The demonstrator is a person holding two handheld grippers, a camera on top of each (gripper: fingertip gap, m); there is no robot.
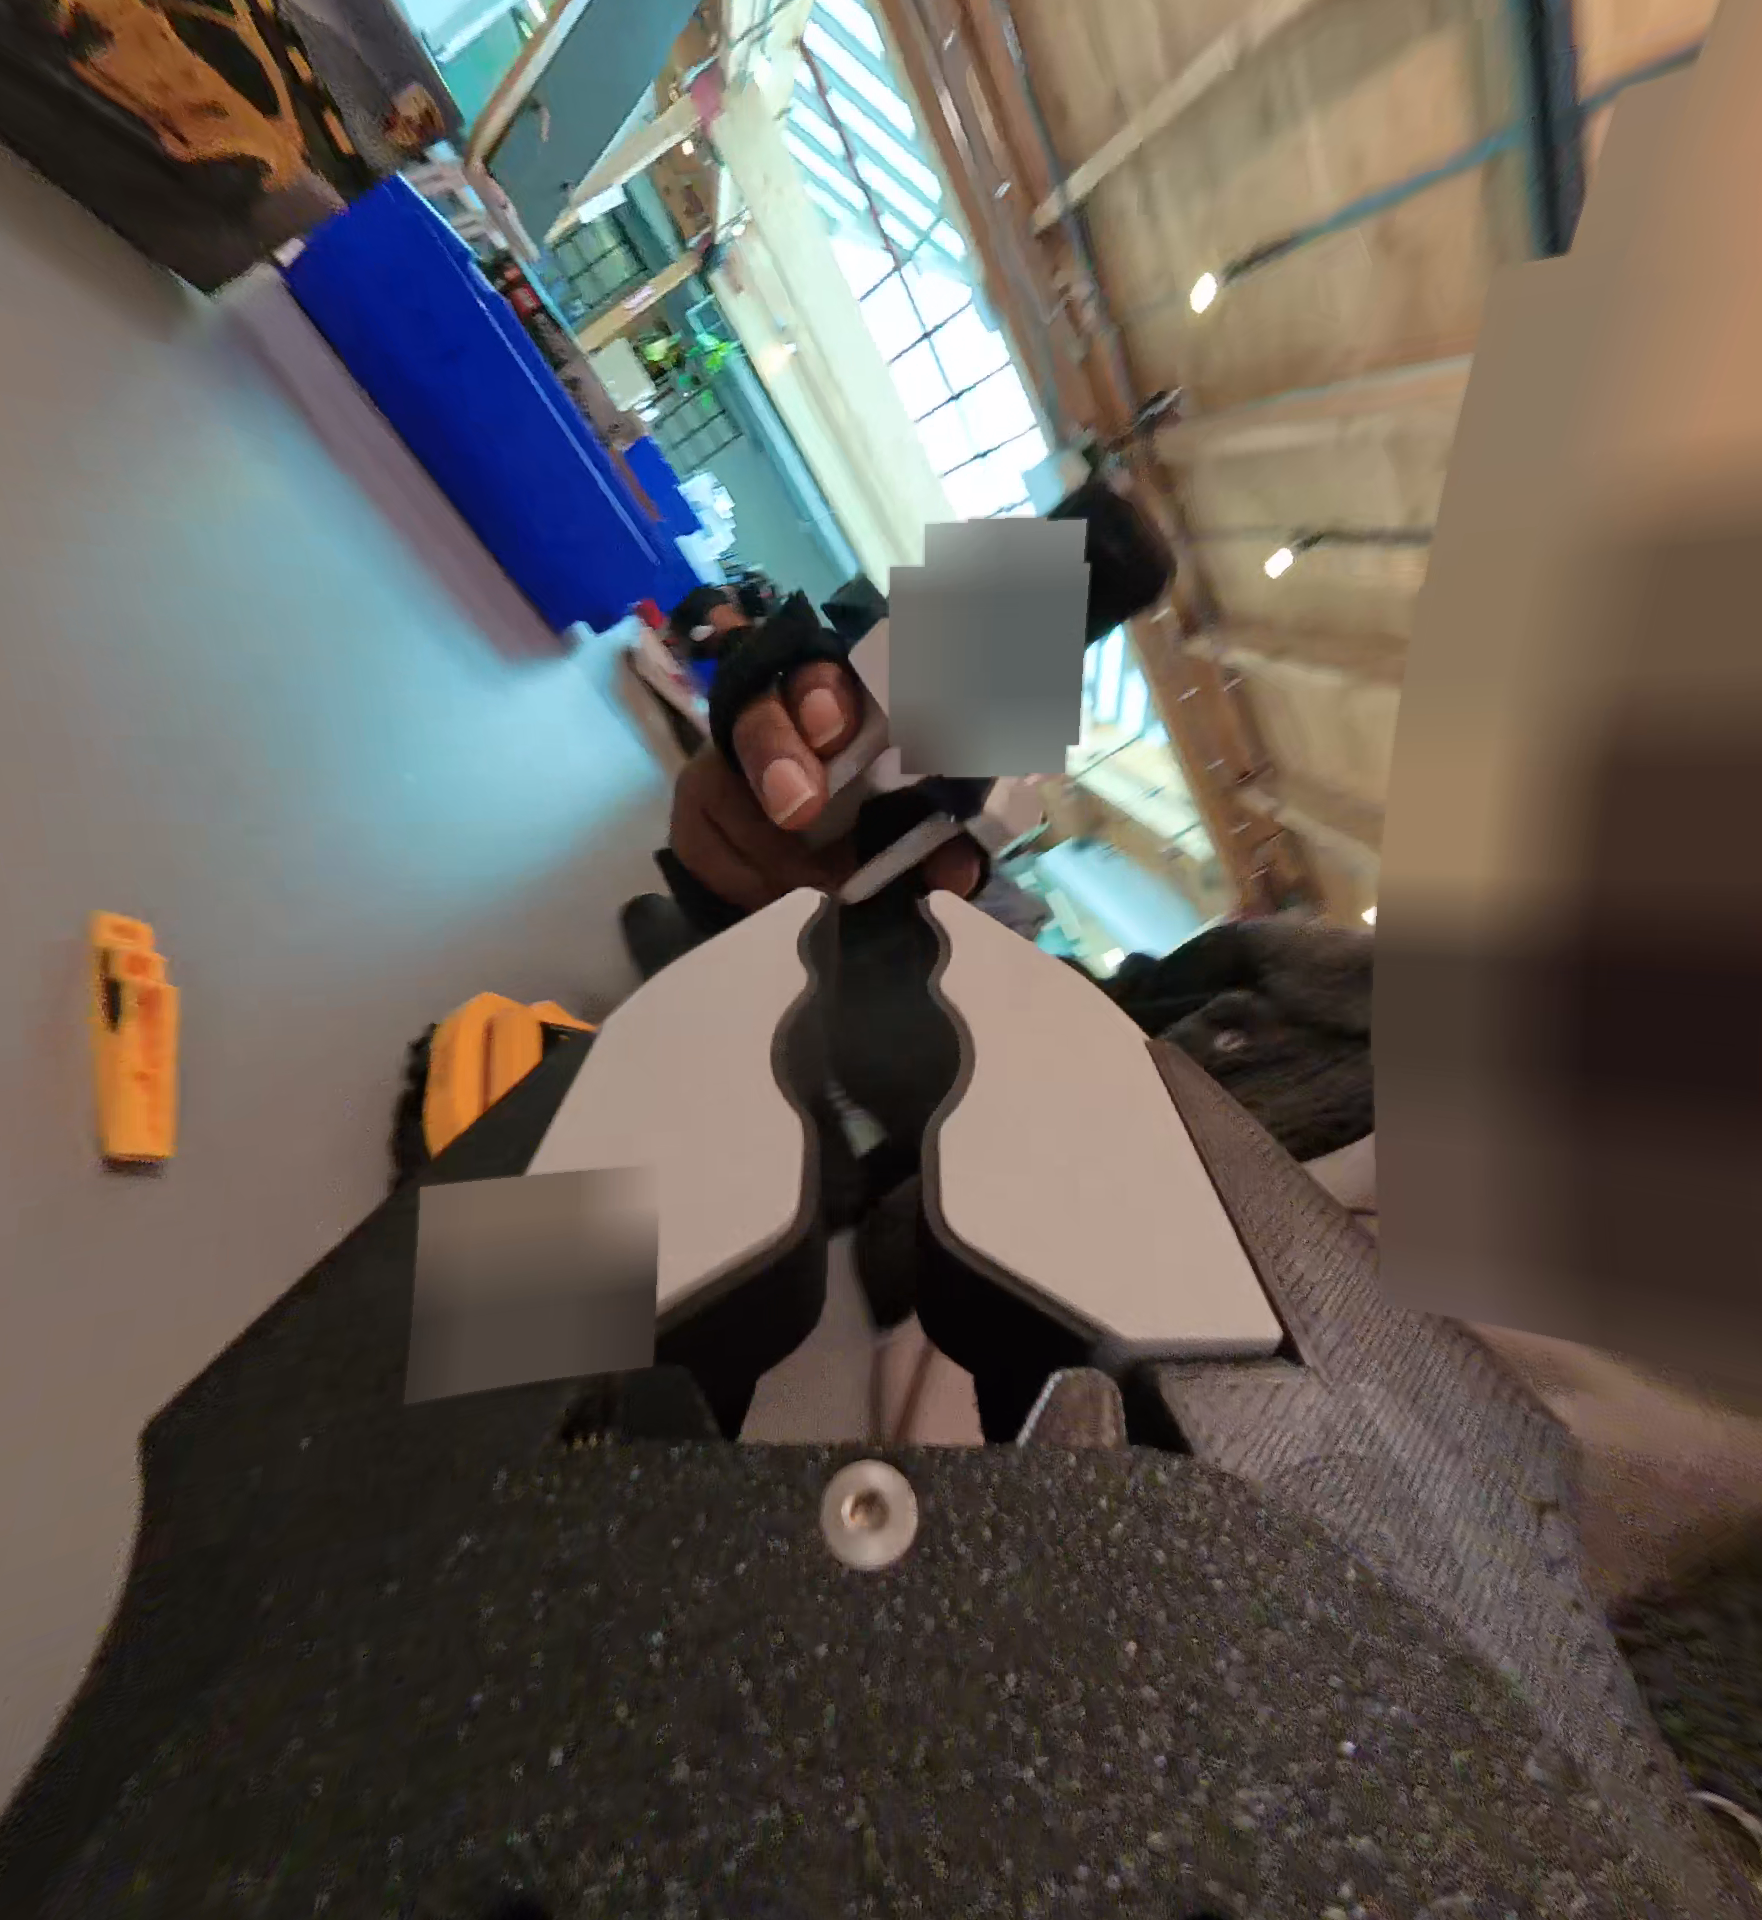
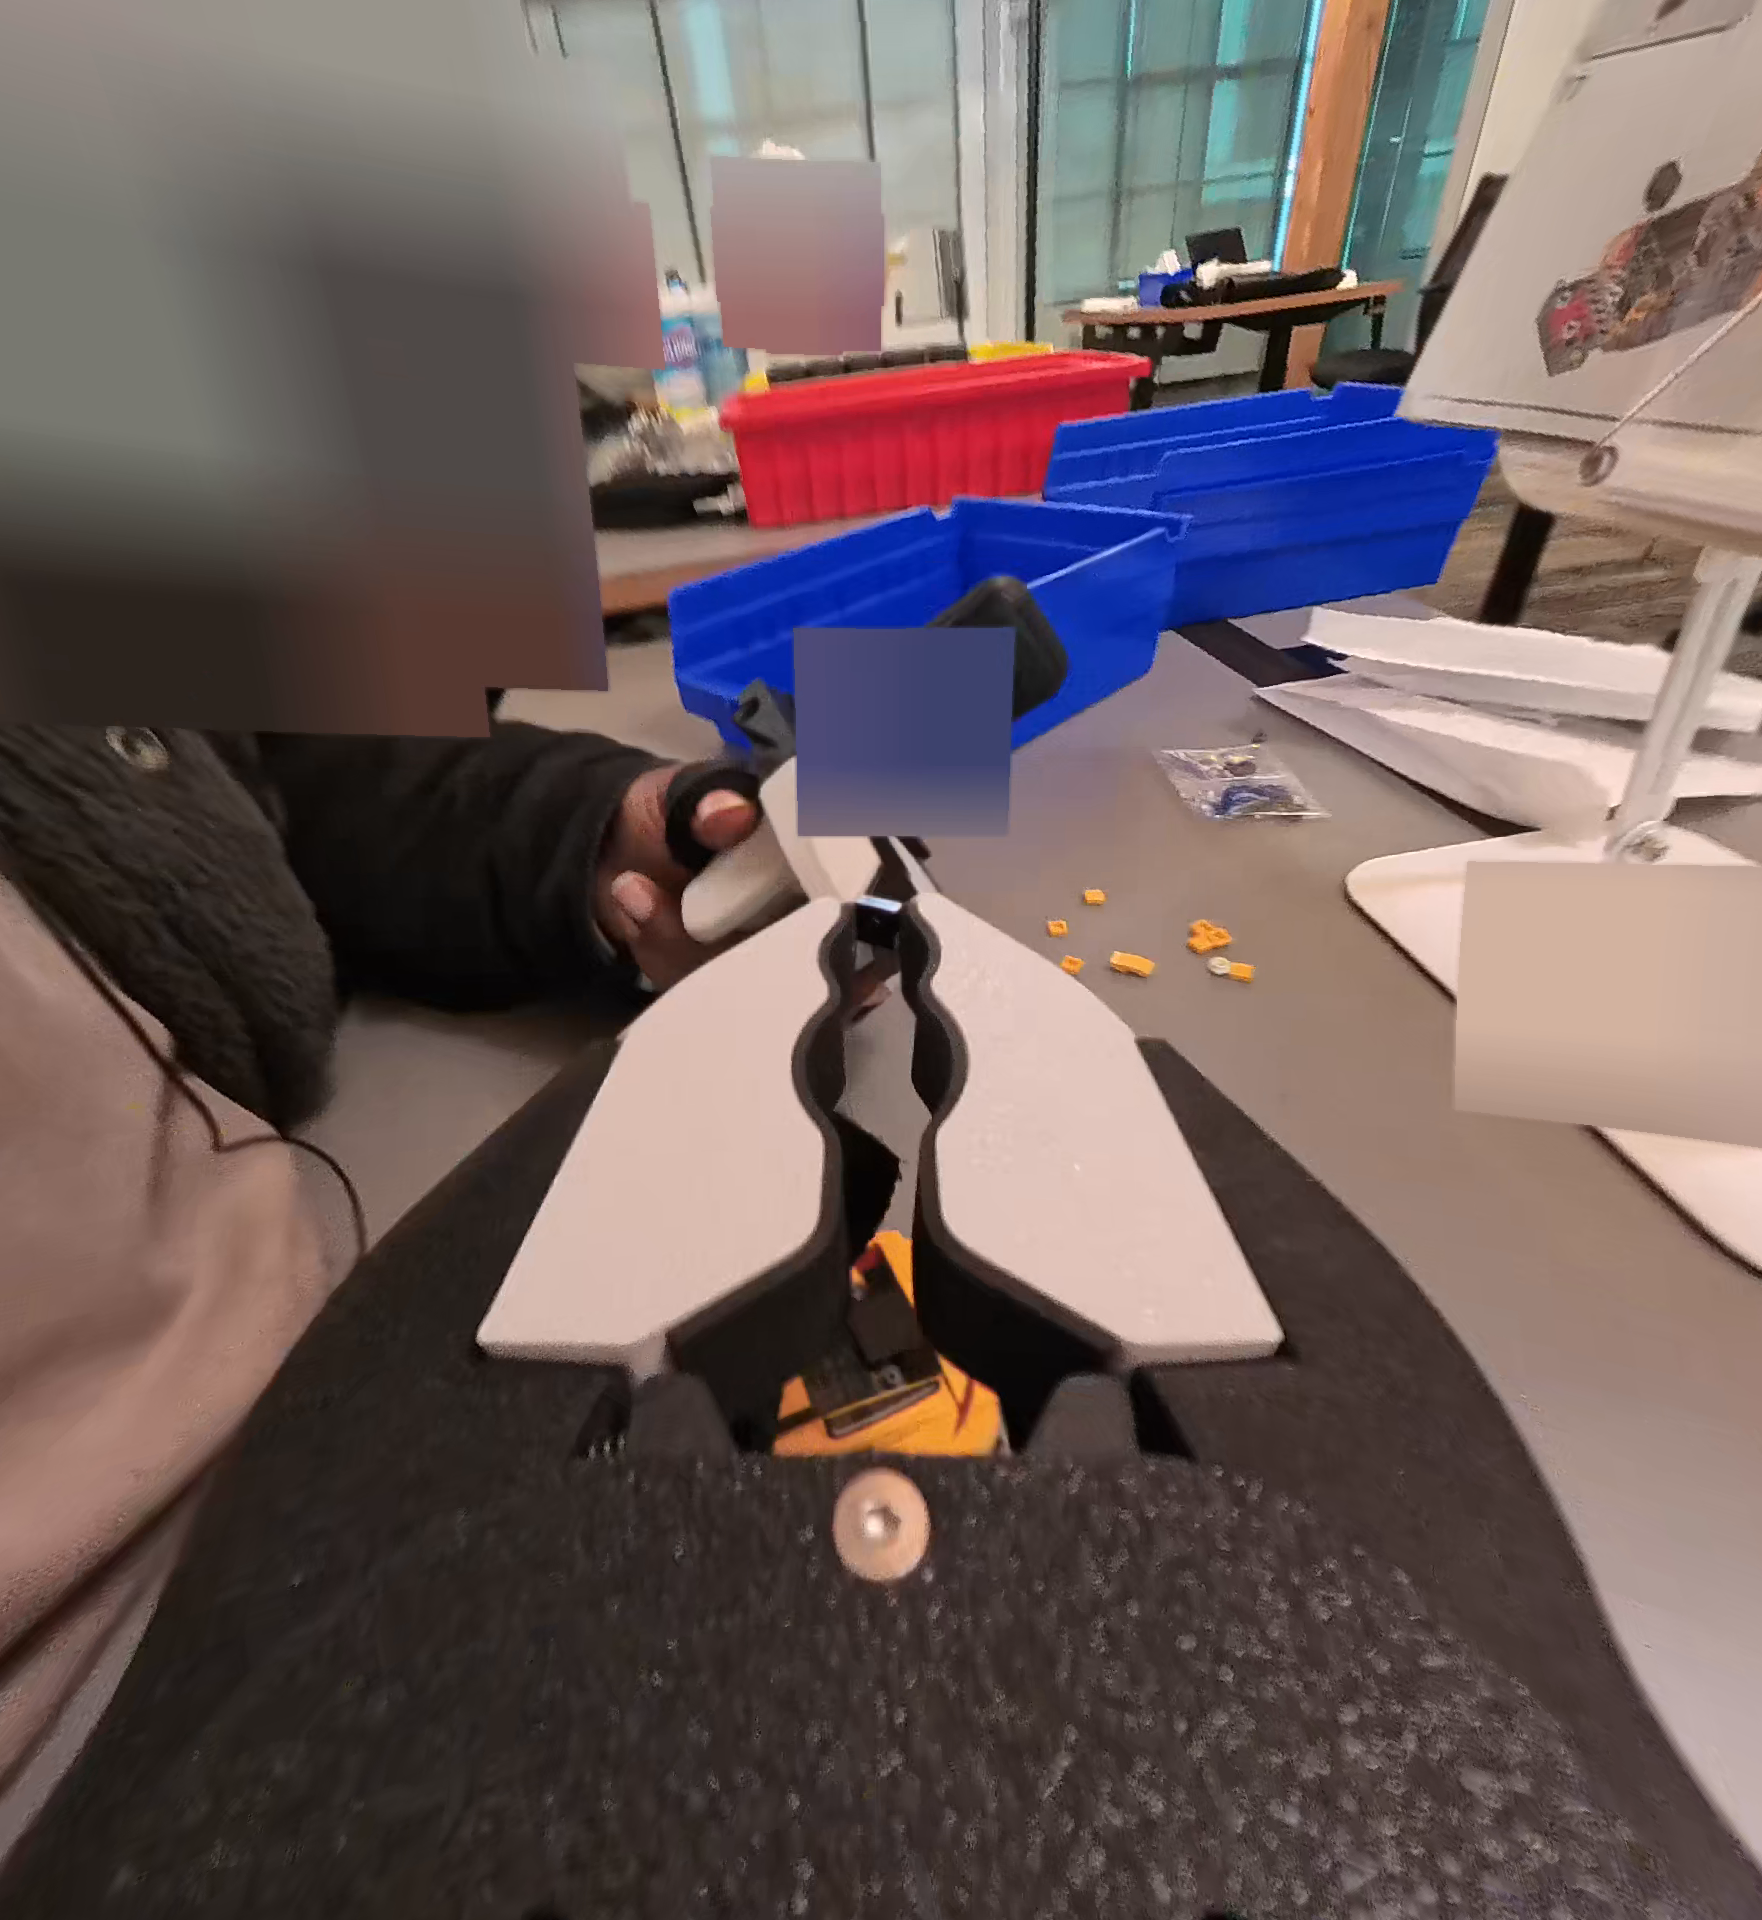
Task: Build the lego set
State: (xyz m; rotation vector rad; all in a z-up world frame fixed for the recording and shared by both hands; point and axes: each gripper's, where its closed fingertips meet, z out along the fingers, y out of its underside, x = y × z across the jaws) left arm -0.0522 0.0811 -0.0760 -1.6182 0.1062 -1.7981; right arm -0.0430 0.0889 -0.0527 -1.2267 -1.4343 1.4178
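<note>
My right gripper (image 2: 875,920) is shut on a small black brick (image 2: 875,927) pinched at its fingertips, above the grey table (image 2: 1272,1039). A yellow and black brick model (image 2: 882,1382) lies under its fingers. My left gripper (image 1: 879,909) is tilted on its side, and its tips meet the right gripper's grey fingers (image 1: 892,860), which a gloved hand (image 1: 773,758) holds. A dark shape fills the gap between the left fingers; I cannot tell whether it is held. In the right wrist view the left gripper (image 2: 752,883) sits just beyond the black brick.
Small orange pieces (image 2: 1131,963) and a clear bag of parts (image 2: 1241,784) lie on the table. Blue bins (image 2: 918,592) and a red bin (image 2: 918,436) stand behind. A white stand base (image 2: 1407,894) is at the right. An orange piece (image 1: 134,1039) lies at the left. My two grippers' fingertips are within a few centimetres of each other. The left tips stand about 12 centimetres off the orange piece (image 1: 134,1039).
</note>
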